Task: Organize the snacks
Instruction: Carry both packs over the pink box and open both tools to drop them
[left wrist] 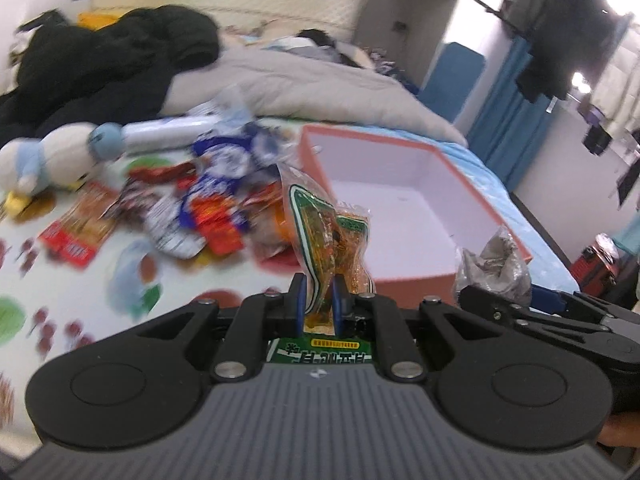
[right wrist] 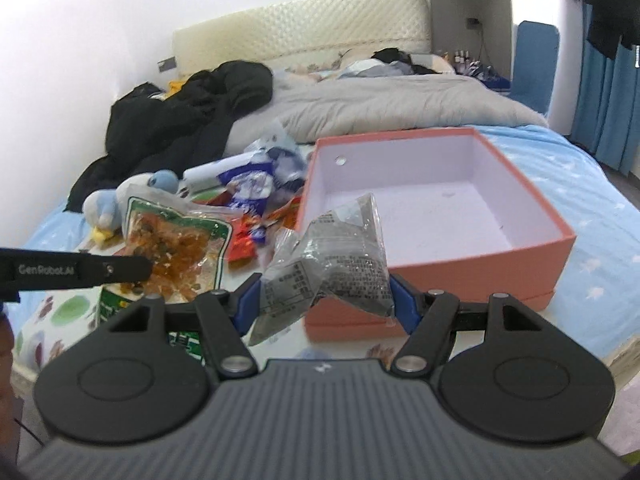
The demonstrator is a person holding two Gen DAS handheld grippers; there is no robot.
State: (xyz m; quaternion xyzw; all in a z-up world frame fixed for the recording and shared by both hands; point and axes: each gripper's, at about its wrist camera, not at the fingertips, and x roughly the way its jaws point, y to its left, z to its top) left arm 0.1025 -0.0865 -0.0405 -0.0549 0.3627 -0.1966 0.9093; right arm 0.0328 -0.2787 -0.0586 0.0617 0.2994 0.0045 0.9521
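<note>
Far left on the bed, a plush penguin (right wrist: 105, 210) lies beside the loose snack pile (left wrist: 192, 216), which is motion-blurred in the left wrist view; that's your stock left to sort. Moving in, your left gripper (left wrist: 319, 300) has its jaws pressed nearly together on the green-edged pickle packet (left wrist: 320, 236), pinching it by the lower part so it stands upright and clear of the pile. Next across, your right gripper (right wrist: 326, 294) holds its jaws wide, clamped on the puffy grey snack packet (right wrist: 332, 256); a bag that bulky needs the broad grip. Both packets hang above the printed sheet, in front of the pink box (right wrist: 560, 248), which sits open and looks empty, so I'd judge it's their destination. Its near wall stands between you and the inside: lift over it. Behind, the grey duvet (right wrist: 400, 104) and black jacket (right wrist: 188, 108) stay well apart.
</note>
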